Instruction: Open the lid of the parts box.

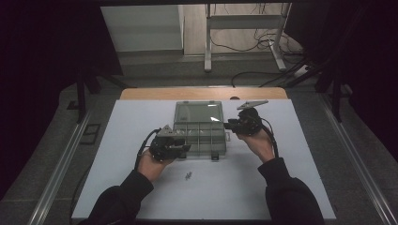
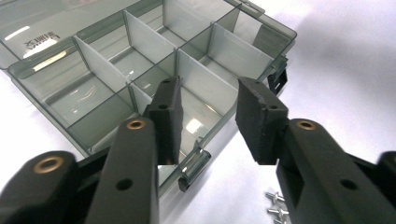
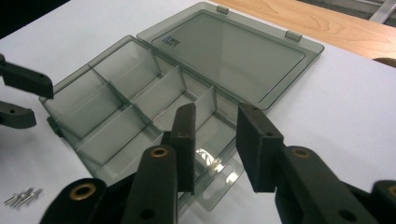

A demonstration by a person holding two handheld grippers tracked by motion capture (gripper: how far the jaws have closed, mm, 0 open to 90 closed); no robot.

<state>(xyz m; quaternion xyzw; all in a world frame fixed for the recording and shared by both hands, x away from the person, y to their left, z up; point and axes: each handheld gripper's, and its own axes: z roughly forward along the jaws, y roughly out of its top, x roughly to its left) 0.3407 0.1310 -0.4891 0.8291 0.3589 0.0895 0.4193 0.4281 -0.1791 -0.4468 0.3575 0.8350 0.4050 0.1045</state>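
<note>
My left hand-held gripper (image 2: 205, 116) released at the near left corner of the open clear box (image 1: 199, 136) on the white counter (image 1: 300, 187), my right hand-held gripper (image 3: 217, 144) released at its right side — nothing between the jaws, small screws (image 1: 188, 176) lying near.

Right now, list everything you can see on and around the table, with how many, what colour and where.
Box: one, clear grey, divided into compartments, mid-table, open.
Lid: one, clear grey, hinged flat behind the box.
Screws: a small cluster, silver, on the table in front of the box.
Table: one, white top with a wooden far edge.
Stand: one, white, on the floor beyond the table.
Cables: several, black, on the floor by the stand.
Left hand-held gripper: one, black, at the box's left front, jaws apart, nothing between them.
Right hand-held gripper: one, black, at the box's right side, jaws apart, nothing between them.
Sleeves: two, black, bottom edge.
</note>
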